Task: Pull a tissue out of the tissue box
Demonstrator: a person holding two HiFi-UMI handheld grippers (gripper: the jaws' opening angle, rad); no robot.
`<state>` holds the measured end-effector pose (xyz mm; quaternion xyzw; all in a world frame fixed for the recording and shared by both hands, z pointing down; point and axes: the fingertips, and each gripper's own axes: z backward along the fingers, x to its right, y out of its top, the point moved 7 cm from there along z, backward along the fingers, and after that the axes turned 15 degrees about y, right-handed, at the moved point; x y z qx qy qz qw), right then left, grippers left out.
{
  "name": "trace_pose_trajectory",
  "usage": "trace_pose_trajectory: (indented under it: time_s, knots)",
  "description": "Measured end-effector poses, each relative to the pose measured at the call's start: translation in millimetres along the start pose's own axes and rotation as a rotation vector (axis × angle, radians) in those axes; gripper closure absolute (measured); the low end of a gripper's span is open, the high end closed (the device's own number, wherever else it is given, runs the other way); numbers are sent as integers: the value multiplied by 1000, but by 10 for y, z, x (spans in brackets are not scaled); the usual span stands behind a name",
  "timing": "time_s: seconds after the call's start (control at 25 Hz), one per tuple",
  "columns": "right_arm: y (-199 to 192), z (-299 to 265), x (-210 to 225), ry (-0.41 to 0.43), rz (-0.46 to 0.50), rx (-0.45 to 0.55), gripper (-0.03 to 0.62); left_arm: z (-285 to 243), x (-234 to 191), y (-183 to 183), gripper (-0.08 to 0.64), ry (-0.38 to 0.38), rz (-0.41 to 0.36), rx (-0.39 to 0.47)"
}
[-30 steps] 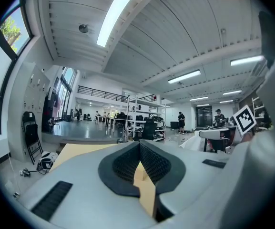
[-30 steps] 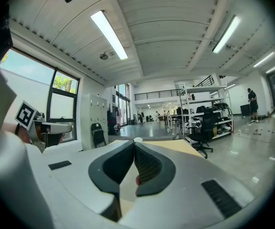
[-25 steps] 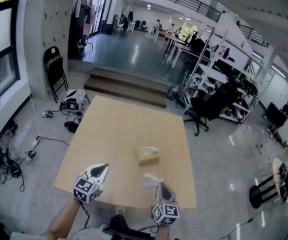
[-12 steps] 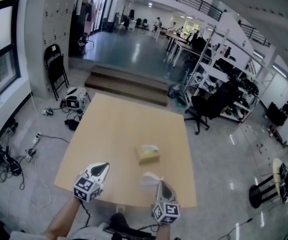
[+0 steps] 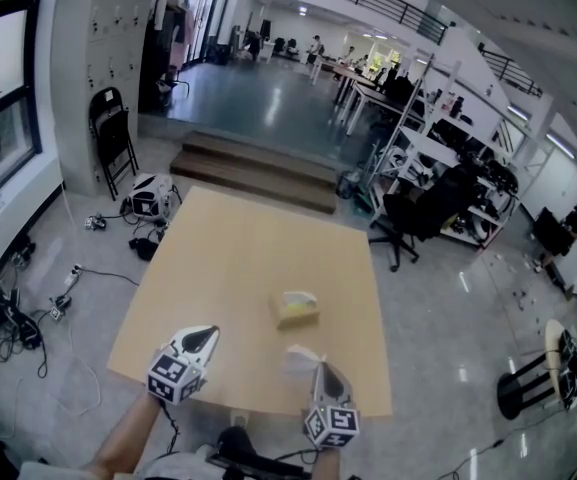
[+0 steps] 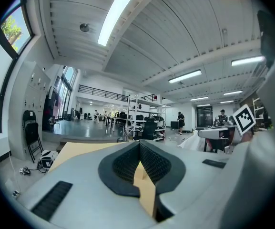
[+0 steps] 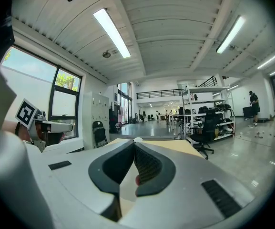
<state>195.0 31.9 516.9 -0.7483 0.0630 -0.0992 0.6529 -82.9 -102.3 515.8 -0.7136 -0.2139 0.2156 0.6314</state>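
Note:
A yellow tissue box (image 5: pixel 298 311) with a white tissue poking from its top sits on the tan table (image 5: pixel 238 258), right of the middle. My right gripper (image 5: pixel 320 367) hovers over the near edge, just in front of the box, shut on a loose white tissue (image 5: pixel 300 358) that sticks out to the left of its tips. In the right gripper view the jaws meet, with a sliver of the tissue (image 7: pixel 137 140) at their tip. To its left, my left gripper (image 5: pixel 206 337) is shut and holds nothing; its pads (image 6: pixel 149 161) touch at the tip.
Round the table lies a polished floor with cables and a bag (image 5: pixel 148 200) at the left. A black folding chair (image 5: pixel 110 140) stands by the left wall. Wooden steps (image 5: pixel 253 173) lie beyond the table's far end, and an office chair (image 5: pixel 418 218) and shelving at the right.

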Motion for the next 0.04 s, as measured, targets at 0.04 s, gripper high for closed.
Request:
trace_pose_trajectory:
  time_s: [0.04]
  knots:
    - [-7, -4, -2, 1, 0, -1, 587, -1, -1, -8, 552, 0, 0, 0]
